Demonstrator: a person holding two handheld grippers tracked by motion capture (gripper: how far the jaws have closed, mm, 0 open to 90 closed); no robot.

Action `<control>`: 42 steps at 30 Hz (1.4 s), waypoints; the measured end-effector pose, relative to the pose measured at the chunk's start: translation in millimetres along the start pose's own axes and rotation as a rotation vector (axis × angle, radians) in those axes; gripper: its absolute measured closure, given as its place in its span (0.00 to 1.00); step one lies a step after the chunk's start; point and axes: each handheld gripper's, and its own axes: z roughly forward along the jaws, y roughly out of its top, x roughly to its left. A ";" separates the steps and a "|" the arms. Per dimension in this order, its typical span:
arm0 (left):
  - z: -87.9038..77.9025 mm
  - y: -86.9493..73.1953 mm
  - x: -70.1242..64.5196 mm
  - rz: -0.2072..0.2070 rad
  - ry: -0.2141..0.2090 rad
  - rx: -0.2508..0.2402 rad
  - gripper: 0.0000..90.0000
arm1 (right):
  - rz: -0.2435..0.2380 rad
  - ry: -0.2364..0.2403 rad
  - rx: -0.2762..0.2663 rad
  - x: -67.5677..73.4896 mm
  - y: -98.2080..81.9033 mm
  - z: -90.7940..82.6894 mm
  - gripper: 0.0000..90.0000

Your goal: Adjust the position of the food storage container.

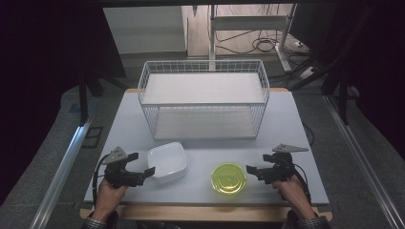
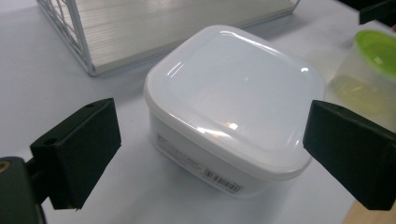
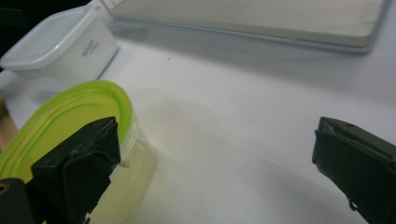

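Grippers, two, hand-held over a white table [image 1: 296, 119]: left gripper [image 1: 142, 163] had its jaws spread wide, flanking but clear of a white lidded square container [image 1: 167, 161] just right of it. Right gripper [image 1: 259, 162] likewise stood wide open, gripping nothing, just right of a clear round tub with green lid [image 1: 229, 178]. Wire basket [image 1: 204, 98] stood behind both containers.

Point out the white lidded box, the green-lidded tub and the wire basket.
white lidded box [image 2: 236, 93], left gripper view, on its lid
green-lidded tub [image 1: 229, 177], high view, on its lid
wire basket [image 1: 203, 72], high view, on its far rim
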 end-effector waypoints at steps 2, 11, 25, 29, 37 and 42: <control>-0.2 0.8 -2.4 0.015 0.014 0.002 0.04 | 0.007 0.035 0.017 1.3 -0.4 2.6 0.01; -0.5 3.4 -4.7 0.021 -0.025 -0.009 0.02 | -0.027 0.044 0.048 2.3 -0.3 3.6 0.03; -1.7 3.5 -8.2 0.059 0.017 -0.033 0.07 | -0.155 -0.016 0.023 23.4 13.5 -9.2 0.45; -1.9 3.2 -7.5 0.055 0.024 -0.037 0.08 | -0.192 0.009 0.026 37.5 18.1 -9.6 0.63; -1.8 2.8 -7.2 0.054 0.039 -0.033 0.08 | -0.340 0.082 0.081 82.0 26.0 3.7 0.98; -0.7 2.9 -7.5 0.055 0.043 -0.027 0.08 | -0.384 0.121 0.131 103.2 24.4 19.8 1.00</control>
